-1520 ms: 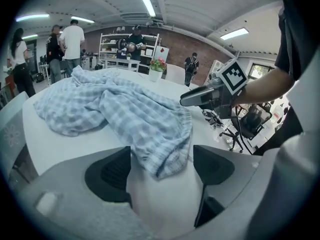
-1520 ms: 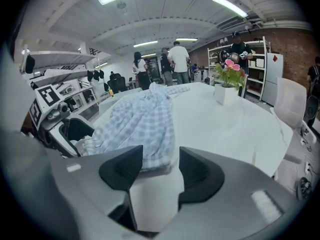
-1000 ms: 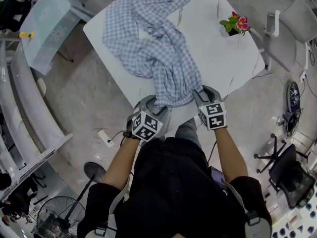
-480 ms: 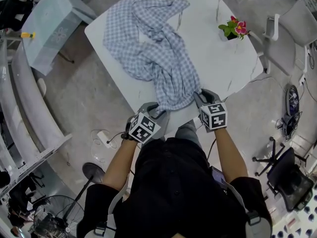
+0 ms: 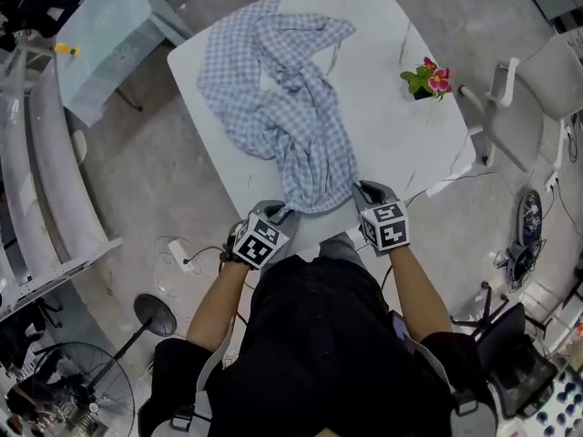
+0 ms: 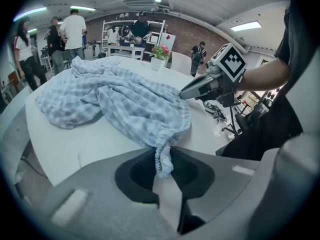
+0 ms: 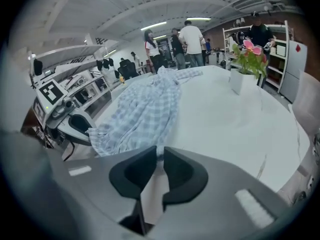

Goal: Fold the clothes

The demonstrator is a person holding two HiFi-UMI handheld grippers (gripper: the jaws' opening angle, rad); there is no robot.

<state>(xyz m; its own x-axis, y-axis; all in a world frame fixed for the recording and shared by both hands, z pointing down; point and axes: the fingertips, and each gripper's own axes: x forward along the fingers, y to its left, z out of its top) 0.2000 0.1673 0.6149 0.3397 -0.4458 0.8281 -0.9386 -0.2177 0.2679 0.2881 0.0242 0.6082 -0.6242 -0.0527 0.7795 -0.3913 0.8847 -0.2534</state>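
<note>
A blue-and-white checked garment lies crumpled across the white table, with its near hem at the table's front edge. My left gripper is at the hem's left corner. In the left gripper view its jaws have just been closing and now pinch a bunched strip of the garment. My right gripper is at the hem's right corner. Its jaws have also just been closing, and the garment's edge is nipped in the narrow gap between them.
A small pot of pink flowers stands on the table's right side. A white chair is beyond it on the right. A glass-topped table stands at the upper left and a fan base on the floor. Several people stand far behind.
Both grippers stay at the garment's near hem. The left gripper's marker cube has rolled a little. The head camera has shifted, so the table sits lower and further right in view.
</note>
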